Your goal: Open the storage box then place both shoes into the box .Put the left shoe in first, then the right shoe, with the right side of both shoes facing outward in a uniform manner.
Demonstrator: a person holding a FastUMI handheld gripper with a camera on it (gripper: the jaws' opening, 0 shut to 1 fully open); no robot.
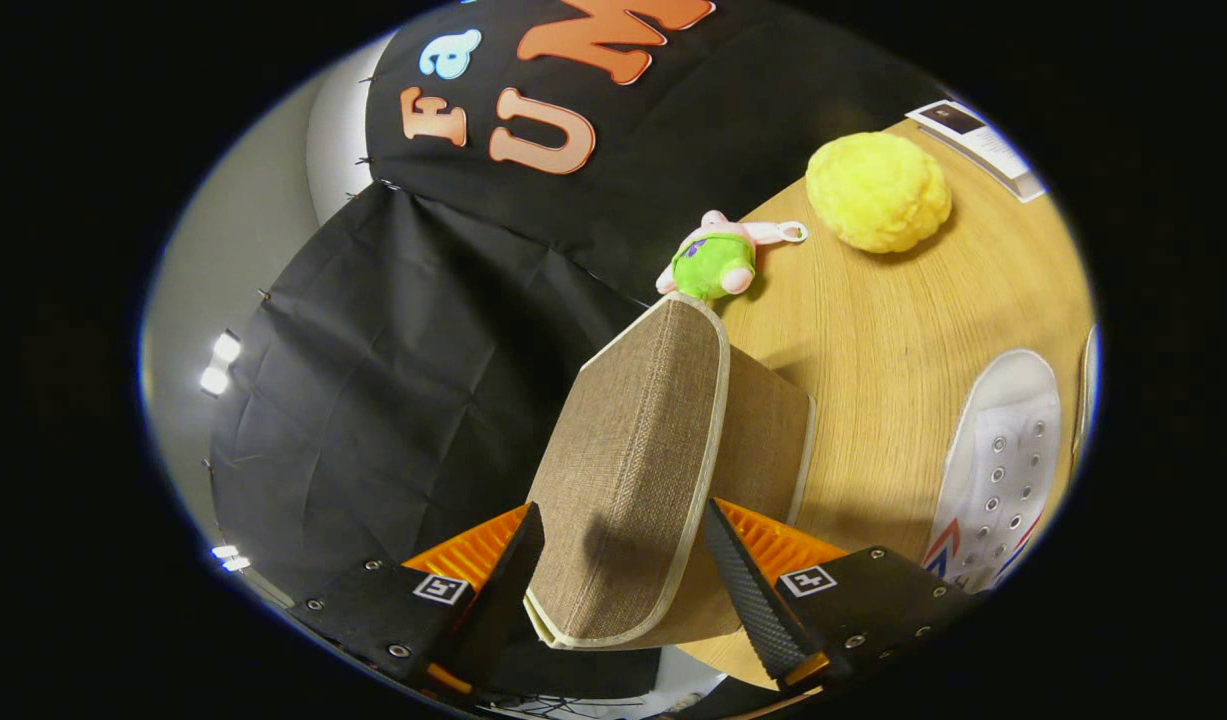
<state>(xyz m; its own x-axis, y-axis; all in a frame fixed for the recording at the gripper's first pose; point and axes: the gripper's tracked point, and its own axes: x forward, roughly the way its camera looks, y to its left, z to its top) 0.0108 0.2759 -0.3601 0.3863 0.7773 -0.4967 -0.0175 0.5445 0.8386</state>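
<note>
Hand-held gripper (pixel 623 580) fingers clamp the brown fabric lid (pixel 633 470) of the storage box on the table (pixel 873 340), a light, stiff panel best held at its piped edge, white shoe (pixel 1003 470) waiting right.
</note>
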